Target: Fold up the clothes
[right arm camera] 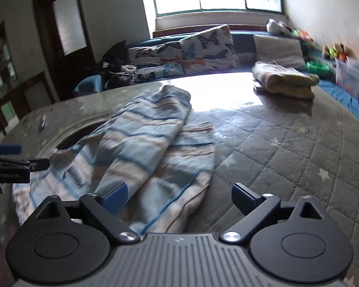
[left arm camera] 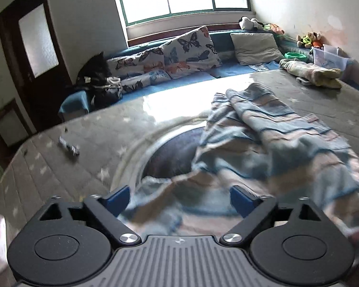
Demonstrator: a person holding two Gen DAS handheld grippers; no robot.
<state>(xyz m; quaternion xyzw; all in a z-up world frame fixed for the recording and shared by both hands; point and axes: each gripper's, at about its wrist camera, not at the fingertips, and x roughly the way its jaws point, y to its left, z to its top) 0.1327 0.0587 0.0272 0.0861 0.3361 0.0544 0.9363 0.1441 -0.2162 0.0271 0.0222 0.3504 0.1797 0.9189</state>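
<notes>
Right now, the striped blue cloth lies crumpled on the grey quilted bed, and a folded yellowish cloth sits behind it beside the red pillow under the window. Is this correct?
Not fully. The pillow beside the folded yellowish cloth is plain grey, not red; the right wrist view shows it. The rest holds: the striped blue cloth lies crumpled on the grey quilted bed.

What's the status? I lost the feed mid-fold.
Left gripper and right gripper open, nothing held. Striped garment rumpled on the grey quilt, unfolded. Folded cloth well clear at the far side.
</notes>
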